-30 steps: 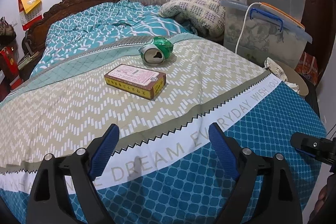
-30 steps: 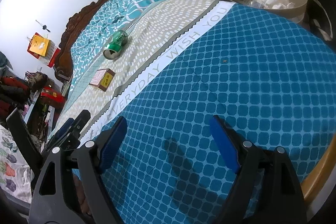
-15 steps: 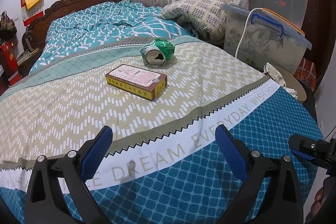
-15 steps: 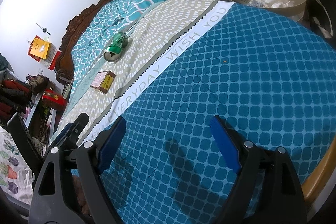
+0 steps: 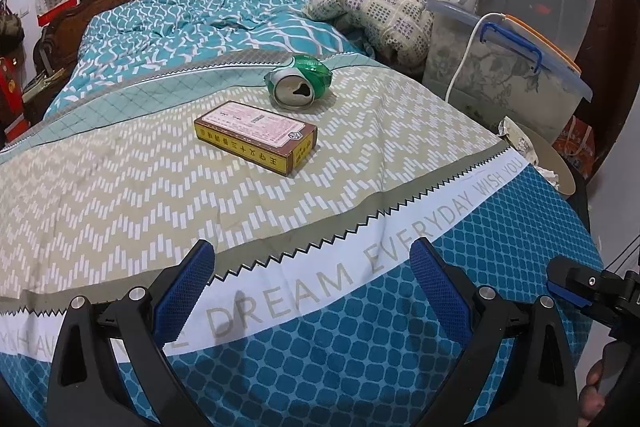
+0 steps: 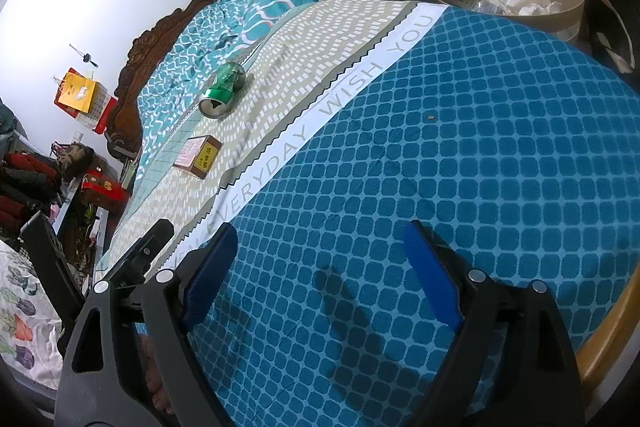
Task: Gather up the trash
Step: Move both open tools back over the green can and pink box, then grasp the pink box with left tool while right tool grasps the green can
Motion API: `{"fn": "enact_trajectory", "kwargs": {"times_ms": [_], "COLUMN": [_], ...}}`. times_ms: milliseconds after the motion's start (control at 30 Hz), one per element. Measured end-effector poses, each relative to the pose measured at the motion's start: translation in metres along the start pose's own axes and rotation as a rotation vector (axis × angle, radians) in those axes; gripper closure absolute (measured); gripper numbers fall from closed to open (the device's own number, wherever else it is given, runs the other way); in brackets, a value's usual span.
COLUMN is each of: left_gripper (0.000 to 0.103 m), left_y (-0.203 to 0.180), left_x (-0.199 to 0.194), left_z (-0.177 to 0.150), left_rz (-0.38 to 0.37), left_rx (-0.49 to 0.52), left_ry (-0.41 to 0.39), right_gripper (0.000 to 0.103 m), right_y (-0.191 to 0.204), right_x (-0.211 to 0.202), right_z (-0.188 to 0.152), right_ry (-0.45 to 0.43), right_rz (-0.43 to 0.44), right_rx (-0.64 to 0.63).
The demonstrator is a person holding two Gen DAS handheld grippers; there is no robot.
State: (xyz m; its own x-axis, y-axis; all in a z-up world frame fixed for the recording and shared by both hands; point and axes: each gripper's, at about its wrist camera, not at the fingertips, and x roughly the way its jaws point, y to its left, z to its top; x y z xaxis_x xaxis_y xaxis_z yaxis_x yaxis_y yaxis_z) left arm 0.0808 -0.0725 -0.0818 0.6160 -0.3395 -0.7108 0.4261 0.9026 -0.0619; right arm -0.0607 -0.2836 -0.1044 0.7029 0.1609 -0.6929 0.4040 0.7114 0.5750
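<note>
I hold two grippers low over the foot of a bed, both released, blue pads spread wide with nothing between them. My left gripper points straight up the bed at the trash, so it looks lined up as the reaching hand. Ahead of it, well beyond the fingertips, lies a flat brown and yellow cardboard box with a pale pink printed top, resting level on the beige zigzag band of the cover. Just past the box, slightly right, a crushed green drink can lies on its side, its silver opened end facing me. My right gripper hovers over plain blue fabric, apart from both items. Ahead and right of it, beside the bed, stands a round tan bin holding crumpled paper, likely where the trash belongs.
</note>
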Motion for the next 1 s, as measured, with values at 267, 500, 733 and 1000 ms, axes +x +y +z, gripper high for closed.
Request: {"fn": "enact_trajectory", "kwargs": {"times_ms": [267, 500, 733, 1000], "left_gripper": [0.009, 0.009, 0.009, 0.009], "left_y": [0.01, 0.026, 0.06, 0.121], "left_x": [0.002, 0.002, -0.007, -0.014], "left_z": [0.001, 0.003, 0.009, 0.017], "left_rz": [-0.02, -0.024, 0.02, 0.04], "left_rx": [-0.046, -0.116, -0.214, -0.393], "left_ry": [0.017, 0.023, -0.017, -0.039], "right_gripper": [0.018, 0.018, 0.018, 0.018], "right_y": [0.002, 0.013, 0.054, 0.156], "right_x": [-0.001, 0.005, 0.022, 0.112], "right_z": [0.001, 0.002, 0.031, 0.074], "right_ry": [-0.003, -0.006, -0.015, 0.1], "right_rz": [-0.015, -0.043, -0.028, 0.035], "right_rx": [-0.014, -0.051, -0.215, -0.558]}}
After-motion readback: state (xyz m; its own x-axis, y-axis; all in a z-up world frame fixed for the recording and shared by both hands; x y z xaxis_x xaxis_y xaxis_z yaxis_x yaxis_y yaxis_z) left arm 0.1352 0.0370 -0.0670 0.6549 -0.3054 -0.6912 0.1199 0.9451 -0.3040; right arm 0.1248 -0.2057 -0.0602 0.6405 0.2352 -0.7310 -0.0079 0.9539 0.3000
